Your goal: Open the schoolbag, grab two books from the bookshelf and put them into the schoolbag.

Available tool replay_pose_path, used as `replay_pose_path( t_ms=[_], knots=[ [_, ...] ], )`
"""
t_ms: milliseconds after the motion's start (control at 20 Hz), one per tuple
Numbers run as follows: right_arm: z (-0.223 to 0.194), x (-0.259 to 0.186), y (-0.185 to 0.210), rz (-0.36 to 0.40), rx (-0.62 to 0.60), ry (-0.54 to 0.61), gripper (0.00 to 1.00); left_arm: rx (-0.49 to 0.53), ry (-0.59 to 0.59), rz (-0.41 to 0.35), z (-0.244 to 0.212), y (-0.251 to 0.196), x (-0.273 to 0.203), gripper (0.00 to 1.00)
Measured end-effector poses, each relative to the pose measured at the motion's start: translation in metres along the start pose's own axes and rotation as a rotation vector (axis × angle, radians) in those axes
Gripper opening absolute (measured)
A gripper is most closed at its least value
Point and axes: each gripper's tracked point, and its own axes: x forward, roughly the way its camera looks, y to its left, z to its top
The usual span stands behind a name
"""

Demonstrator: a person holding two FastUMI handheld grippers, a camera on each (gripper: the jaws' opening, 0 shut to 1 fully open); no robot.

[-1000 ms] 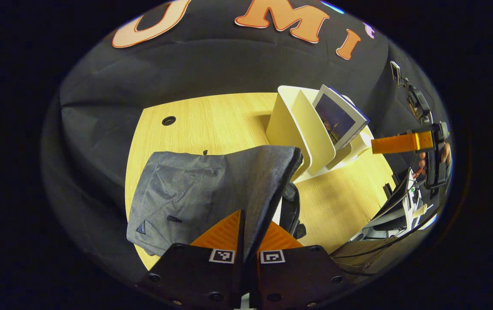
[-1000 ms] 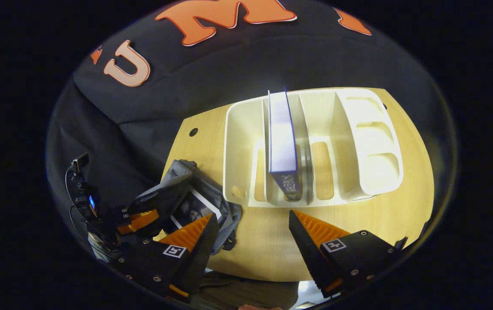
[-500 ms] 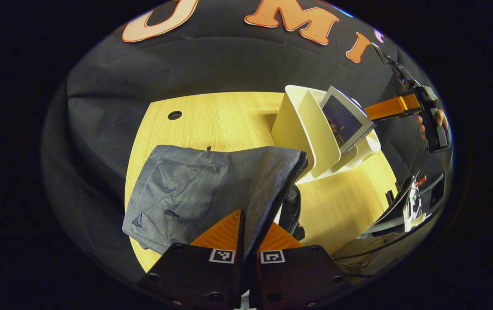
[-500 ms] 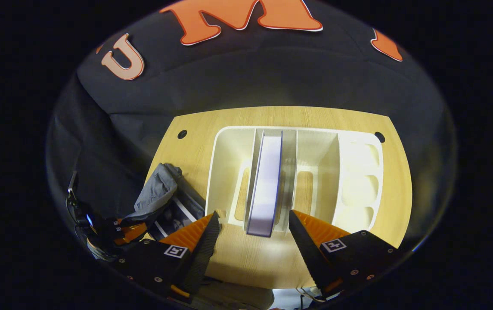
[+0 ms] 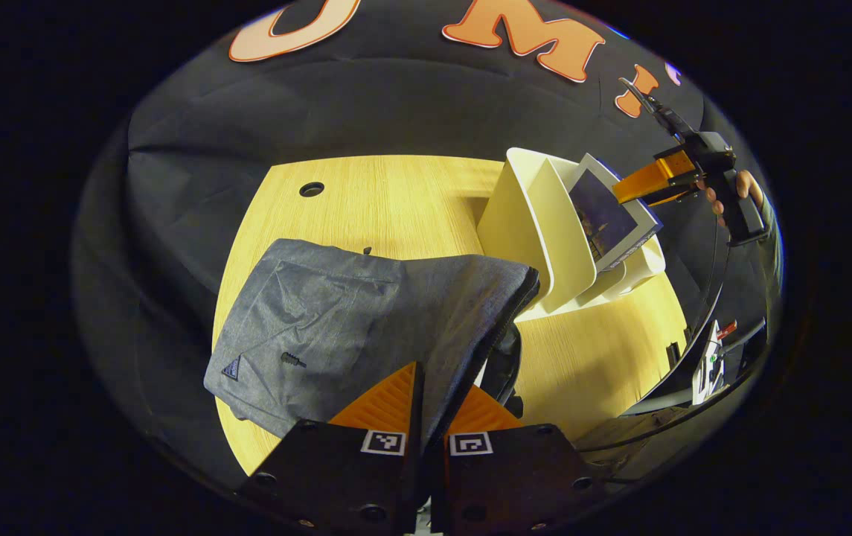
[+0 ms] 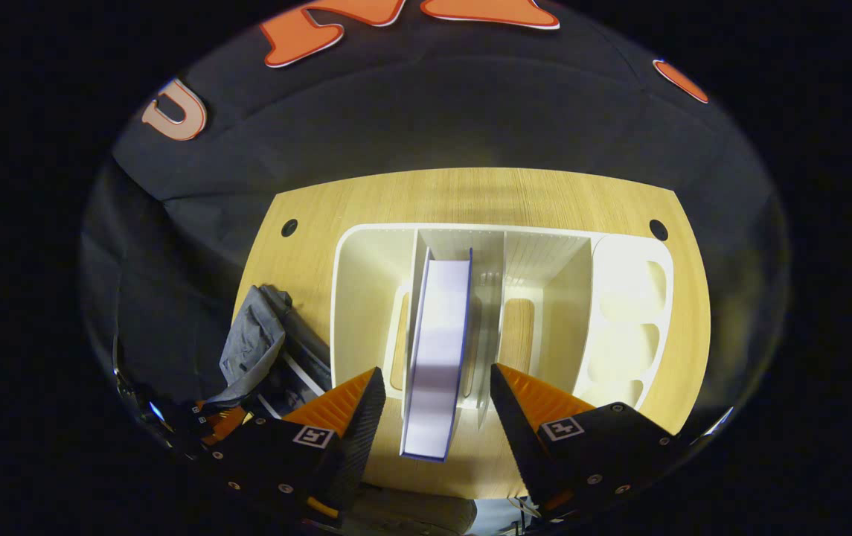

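The left hand-held gripper [image 5: 428,402] is pinched closed on the grey schoolbag's [image 5: 366,313] opening edge, holding the flap up over the wooden bench [image 5: 388,201]. The right hand-held gripper [image 6: 437,398] is spread wide, its fingers either side of the book [image 6: 437,350] standing in the white bookshelf [image 6: 366,298], not touching it.

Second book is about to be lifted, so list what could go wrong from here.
1. The right gripper stands open astride the book, fingers not touching; closing off-centre may pinch a divider of the bookshelf too.
2. The book leans in its slot; a grip near one end may let it swing.
3. The left gripper pinches the schoolbag flap; a slip would let the opening fall shut.
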Motion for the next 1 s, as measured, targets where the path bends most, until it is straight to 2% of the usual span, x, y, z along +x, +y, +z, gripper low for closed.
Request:
replay_pose_path(
  t_ms=[200, 250, 300, 350, 450, 500, 550, 600, 1000],
  knots=[
    [0.001, 0.019, -0.008, -0.039, 0.044, 0.043, 0.66, -0.017, 0.006, 0.012, -0.002, 0.0, -0.001, 0.07],
    [0.002, 0.024, -0.009, -0.043, 0.055, 0.049, 0.49, -0.019, 0.005, 0.017, -0.002, 0.001, -0.001, 0.07],
    [0.003, 0.029, -0.014, -0.061, 0.063, 0.05, 0.53, -0.024, 0.008, 0.019, -0.002, 0.0, -0.001, 0.07],
    [0.004, 0.031, -0.019, -0.085, 0.065, 0.041, 0.45, -0.03, 0.01, 0.022, -0.003, -0.001, -0.001, 0.07],
    [0.005, 0.03, -0.017, -0.084, 0.061, 0.033, 0.39, -0.033, 0.013, 0.023, -0.004, -0.002, -0.002, 0.07],
    [0.005, 0.03, -0.016, -0.084, 0.061, 0.033, 0.3, -0.032, 0.015, 0.024, -0.004, -0.001, -0.002, 0.07],
    [0.004, 0.028, -0.015, -0.078, 0.056, 0.034, 0.29, -0.027, 0.018, 0.024, -0.004, -0.001, -0.002, 0.07],
    [0.004, 0.025, -0.014, -0.07, 0.055, 0.03, 0.37, -0.024, 0.018, 0.026, -0.003, 0.001, -0.003, 0.07],
    [0.006, -0.039, -0.019, -0.015, 0.139, -0.085, 0.36, 0.047, 0.034, 0.021, -0.006, 0.002, -0.004, 0.07]
  ],
)
